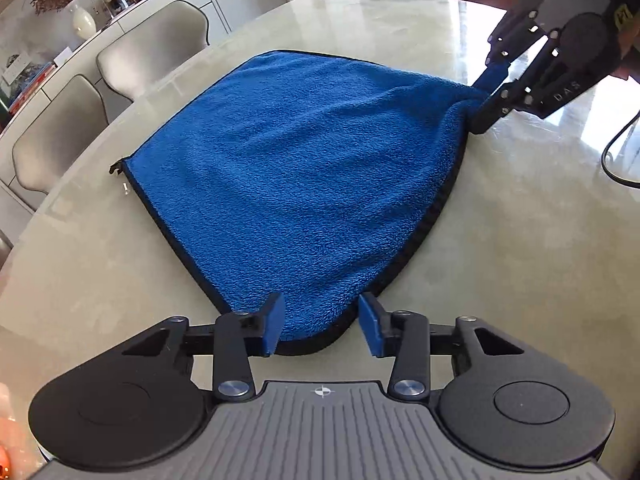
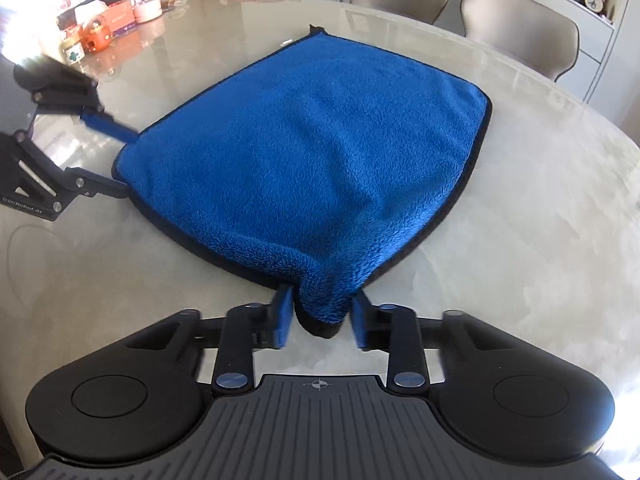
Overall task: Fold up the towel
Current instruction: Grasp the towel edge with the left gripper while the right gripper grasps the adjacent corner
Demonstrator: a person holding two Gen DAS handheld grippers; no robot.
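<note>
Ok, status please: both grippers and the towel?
Left gripper jaws around near towel corner, not pinched. Right gripper bunching its corner. Nothing in the way.

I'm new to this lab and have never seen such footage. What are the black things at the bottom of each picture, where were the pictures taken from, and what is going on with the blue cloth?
The black things are hand-held grasping tools: a person carries one in each hand, and each has a wide-angle camera looking forward along its two fingers. One picture comes from the left tool, the other from the right tool; each view also shows the other tool off to the side.

A blue towel with dark edging lies on a pale round table, with chairs beyond it.

Each tool has one towel corner between its fingers. The right tool's pads press on its bunched corner. The left tool's pads stand beside its corner with a gap visible on one side, so it does not look gripped yet.
</note>
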